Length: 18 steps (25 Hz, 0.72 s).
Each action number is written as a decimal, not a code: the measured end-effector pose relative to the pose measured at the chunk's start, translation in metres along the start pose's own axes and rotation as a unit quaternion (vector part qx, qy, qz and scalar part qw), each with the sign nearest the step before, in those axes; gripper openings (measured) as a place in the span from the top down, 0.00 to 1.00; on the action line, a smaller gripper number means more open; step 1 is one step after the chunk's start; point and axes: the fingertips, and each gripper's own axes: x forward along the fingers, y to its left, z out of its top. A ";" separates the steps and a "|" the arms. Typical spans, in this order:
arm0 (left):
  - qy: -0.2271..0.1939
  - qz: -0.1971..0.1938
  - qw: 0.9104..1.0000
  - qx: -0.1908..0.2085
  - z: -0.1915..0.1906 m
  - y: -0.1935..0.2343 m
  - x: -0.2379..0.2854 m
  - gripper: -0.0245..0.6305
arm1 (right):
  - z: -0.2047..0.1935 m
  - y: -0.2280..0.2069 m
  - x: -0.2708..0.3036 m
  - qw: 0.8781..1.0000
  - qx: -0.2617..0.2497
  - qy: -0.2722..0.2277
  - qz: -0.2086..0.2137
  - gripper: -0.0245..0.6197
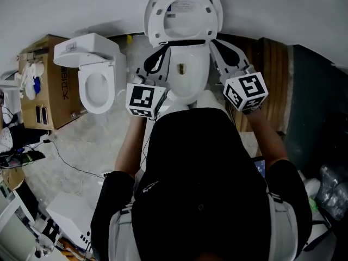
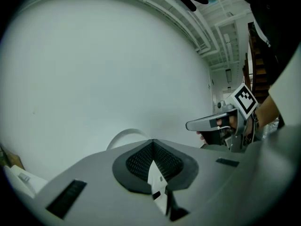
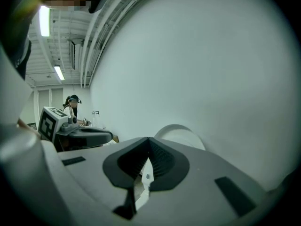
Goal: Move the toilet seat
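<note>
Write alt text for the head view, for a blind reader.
From above, a person in black stands over a white toilet with its seat raised, holding the left gripper and right gripper, both shut, at either side of it. A second toilet and a cardboard box stand to the left.

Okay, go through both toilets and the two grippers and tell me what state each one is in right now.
Toilet seat: raised, standing upright behind the bowl.
Toilet bowl: uncovered.
Second toilet: seat down, bowl uncovered.
Left gripper: shut, holding nothing.
Right gripper: shut, holding nothing.
</note>
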 end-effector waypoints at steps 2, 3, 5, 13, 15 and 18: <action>-0.001 0.011 1.000 -0.001 -0.001 0.001 -0.017 0.95 | 0.003 0.009 -0.013 1.000 -0.002 -0.001 -0.009 0.94; -0.001 0.017 1.000 -0.004 -0.002 0.003 -0.025 0.95 | 0.005 0.013 -0.019 1.000 -0.004 -0.002 -0.013 0.94; -0.001 0.030 1.000 -0.010 -0.005 0.005 -0.041 0.95 | 0.010 0.021 -0.031 1.000 -0.005 -0.008 -0.020 0.94; -0.010 0.053 0.998 -0.018 -0.005 -0.008 -0.087 0.95 | 0.013 0.048 -0.072 0.999 0.013 -0.021 -0.039 0.94; -0.011 0.054 0.998 -0.015 -0.004 -0.012 -0.095 0.95 | 0.012 0.056 -0.080 0.998 0.014 -0.024 -0.049 0.94; -0.017 0.053 0.998 -0.020 0.000 -0.018 -0.104 0.95 | 0.014 0.068 -0.088 0.998 0.015 -0.039 -0.057 0.94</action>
